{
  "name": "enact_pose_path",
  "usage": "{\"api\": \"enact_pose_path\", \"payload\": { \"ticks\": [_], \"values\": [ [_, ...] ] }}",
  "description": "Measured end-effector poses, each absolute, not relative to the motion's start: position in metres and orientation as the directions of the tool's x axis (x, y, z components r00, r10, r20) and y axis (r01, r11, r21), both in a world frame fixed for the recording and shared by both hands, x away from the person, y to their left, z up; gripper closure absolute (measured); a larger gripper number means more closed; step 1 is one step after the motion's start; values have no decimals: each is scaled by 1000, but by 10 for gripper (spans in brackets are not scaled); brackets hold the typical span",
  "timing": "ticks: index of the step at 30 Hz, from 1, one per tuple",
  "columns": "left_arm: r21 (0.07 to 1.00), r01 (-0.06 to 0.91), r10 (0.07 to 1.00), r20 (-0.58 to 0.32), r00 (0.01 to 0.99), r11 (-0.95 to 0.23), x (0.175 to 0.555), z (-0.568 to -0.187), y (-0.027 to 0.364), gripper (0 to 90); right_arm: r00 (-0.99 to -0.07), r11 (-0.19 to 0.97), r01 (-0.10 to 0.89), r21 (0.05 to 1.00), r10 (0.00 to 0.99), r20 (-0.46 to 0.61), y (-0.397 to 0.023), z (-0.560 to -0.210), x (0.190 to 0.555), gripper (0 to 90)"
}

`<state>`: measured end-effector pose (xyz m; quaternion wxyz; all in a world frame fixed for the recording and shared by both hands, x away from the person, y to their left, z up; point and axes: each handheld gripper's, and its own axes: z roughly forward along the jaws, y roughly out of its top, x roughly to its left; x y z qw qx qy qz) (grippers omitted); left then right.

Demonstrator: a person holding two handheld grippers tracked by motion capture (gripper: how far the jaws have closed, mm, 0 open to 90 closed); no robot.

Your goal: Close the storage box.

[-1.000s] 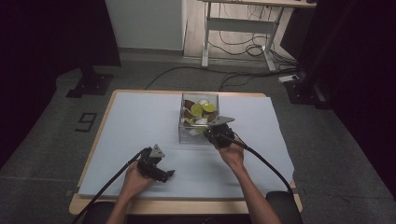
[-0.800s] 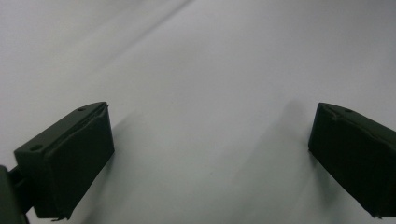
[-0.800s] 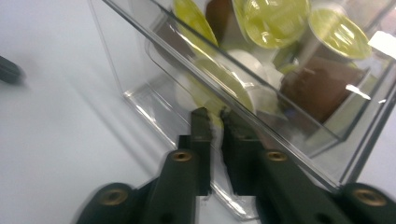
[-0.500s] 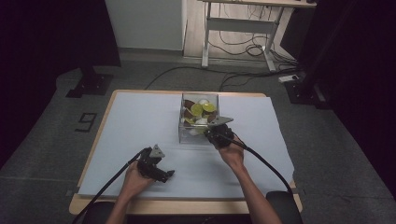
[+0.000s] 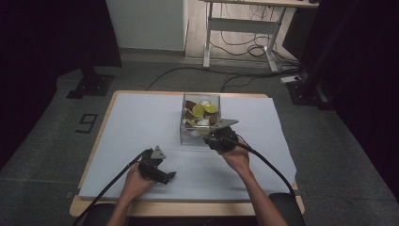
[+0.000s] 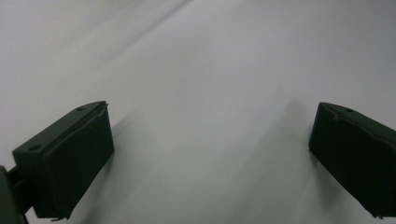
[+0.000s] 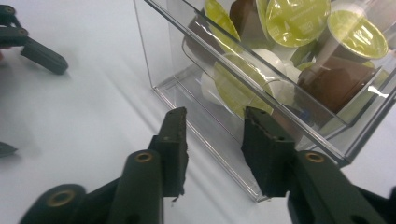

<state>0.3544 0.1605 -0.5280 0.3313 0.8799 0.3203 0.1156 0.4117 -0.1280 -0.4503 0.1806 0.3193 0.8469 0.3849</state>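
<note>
**K:** Dark room, cables on the floor (image 5: 244,52), desk frame (image 5: 240,28) at the back. What's the right gripper (image 7: 212,123) doing?

**M:** Jaws part open, a moderate gap, nothing between them. They sit low at the near wall of the clear box (image 7: 196,100), one jaw on each side of its bottom edge line; can't tell if they touch it. From above, the right gripper (image 5: 221,136) is just at the box's (image 5: 184,123) near right corner.

**K:** Box contents?

**M:** Coffee capsules (image 7: 299,18), green foil lids, some brown, some white. Piled up, lower ones hidden, count unclear. Box top is cut off in the right gripper view.

**K:** Left?

**M:** Left gripper (image 6: 210,154) jaws spread wide, empty, over bare white sheet (image 6: 210,70). From above, left gripper (image 5: 157,167) is near the table's front edge, well apart from the box. Left hand (image 5: 136,181) partly covered by it.

**K:** Table?

**M:** Wooden table (image 5: 91,155) under the sheet (image 5: 141,117), only its rim visible.
</note>
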Motion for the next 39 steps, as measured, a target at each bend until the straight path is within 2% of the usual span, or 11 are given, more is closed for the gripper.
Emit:
{"api": "enact_pose_path", "payload": {
  "ticks": [1,7,17,28,29,39],
  "values": [
    [657,487,640,-9,768,-575,354,-528,161,0,-736,501,399,768,675,-58,-129,-448,410,542],
    [655,486,639,-7,769,-578,354,-528,161,0,-744,526,401,750,664,-69,-130,-447,405,437],
    [655,487,639,-8,769,-578,354,-528,161,0,-751,531,397,748,657,-68,-137,-444,398,358],
    [655,487,640,-8,769,-578,354,-528,161,0,-747,527,413,743,663,-55,-150,-439,392,182],
    [655,488,640,-8,769,-577,354,-528,161,0,-745,525,415,743,665,-54,-152,-439,391,146],
    [655,488,640,-8,768,-577,354,-528,160,0,-728,535,397,746,678,-100,-161,-431,381,133]
  ]
}}
